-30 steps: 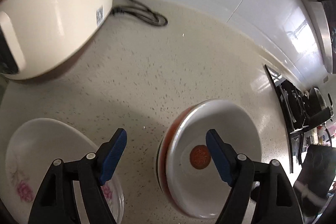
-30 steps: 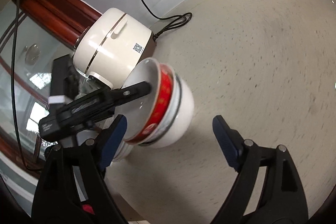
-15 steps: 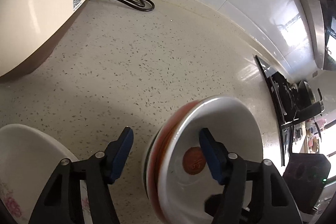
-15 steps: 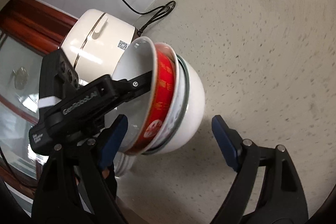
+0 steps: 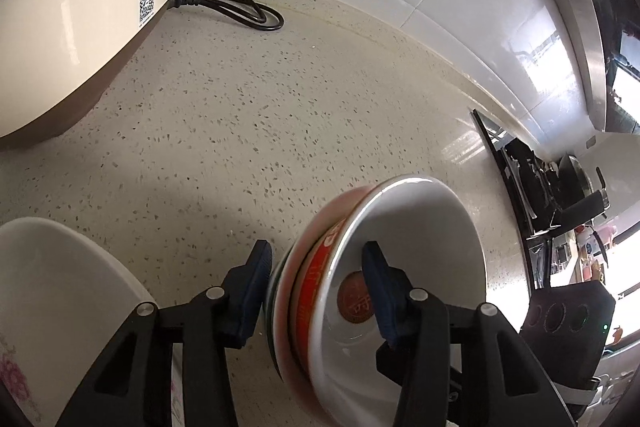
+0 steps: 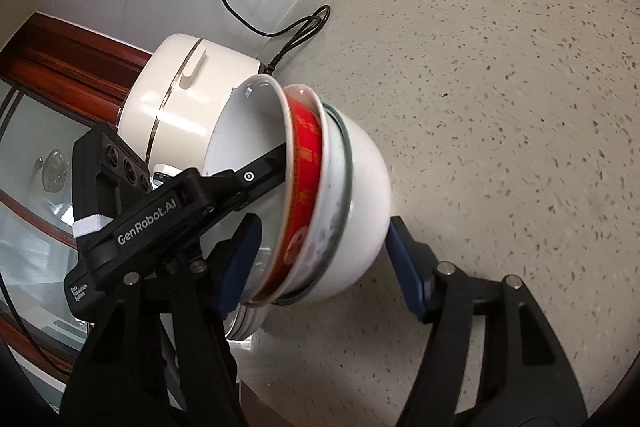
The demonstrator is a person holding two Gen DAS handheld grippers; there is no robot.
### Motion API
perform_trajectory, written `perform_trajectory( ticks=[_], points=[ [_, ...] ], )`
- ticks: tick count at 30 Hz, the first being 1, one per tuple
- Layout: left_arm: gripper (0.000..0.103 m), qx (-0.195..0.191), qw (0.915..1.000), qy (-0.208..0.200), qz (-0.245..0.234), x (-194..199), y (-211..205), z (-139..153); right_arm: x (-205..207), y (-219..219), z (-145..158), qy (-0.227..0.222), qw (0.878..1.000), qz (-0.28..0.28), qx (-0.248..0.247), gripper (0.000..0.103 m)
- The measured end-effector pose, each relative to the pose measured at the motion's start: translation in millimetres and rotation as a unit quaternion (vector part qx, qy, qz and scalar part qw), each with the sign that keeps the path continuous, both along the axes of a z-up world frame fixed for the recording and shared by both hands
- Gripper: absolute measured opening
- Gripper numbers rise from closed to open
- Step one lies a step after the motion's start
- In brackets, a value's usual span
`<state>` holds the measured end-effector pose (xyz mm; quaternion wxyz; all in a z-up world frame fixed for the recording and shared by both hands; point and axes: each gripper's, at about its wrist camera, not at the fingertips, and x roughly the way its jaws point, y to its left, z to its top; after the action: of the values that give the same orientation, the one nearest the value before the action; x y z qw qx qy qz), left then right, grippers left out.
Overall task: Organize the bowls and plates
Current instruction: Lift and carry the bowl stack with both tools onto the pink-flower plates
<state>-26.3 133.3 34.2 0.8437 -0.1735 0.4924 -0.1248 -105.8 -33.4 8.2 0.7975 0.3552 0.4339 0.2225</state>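
- At the far left, a cream rice cooker (image 5: 76,15) stands on the speckled surface (image 5: 260,107), its black cord (image 5: 236,7) coiled by the tiled wall.
- Near left, a white plate (image 5: 60,291) with a pink flower print lies flat, just beside the left gripper (image 5: 316,287).
- That gripper's jaws are closing across the rim of a stack of bowls (image 6: 320,199): one blue pad outside, one inside the top bowl, not yet clearly pressing.
- The stack, three nested bowls with a red-banded one in the middle, is tipped on its side, near centre.
- The right gripper (image 6: 320,263) straddles the whole stack, jaws closing, far pad touching the outer bowl.
- Glazed ceramic likely handles heavy, stiff, slippery and breakable; nested bowls may slide apart, so holding the rims plus the base seems safest.
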Motion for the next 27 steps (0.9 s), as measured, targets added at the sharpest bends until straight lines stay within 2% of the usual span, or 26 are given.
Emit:
perform_trajectory(
  ticks=[7, 15, 27],
  points=[
    [0.048, -0.002, 1.0000, -0.003, 0.007, -8.1, -2.9, 1.6, -5.6, 0.4, -1.8, 0.001, 1.000, 0.004, 0.000, 0.067],
    [0.048, 0.006, 0.9996, -0.027, 0.001, -18.4, -7.0, 19.8, -10.7, 0.7, -3.6, 0.013, 1.000, 0.007, 0.018, 0.067],
    [0.048, -0.002, 0.9997, -0.024, 0.006, -22.5, -3.2, 18.8, -13.5, 1.2, 12.3, -0.008, 1.000, -0.003, -0.001, 0.065]
  ],
)
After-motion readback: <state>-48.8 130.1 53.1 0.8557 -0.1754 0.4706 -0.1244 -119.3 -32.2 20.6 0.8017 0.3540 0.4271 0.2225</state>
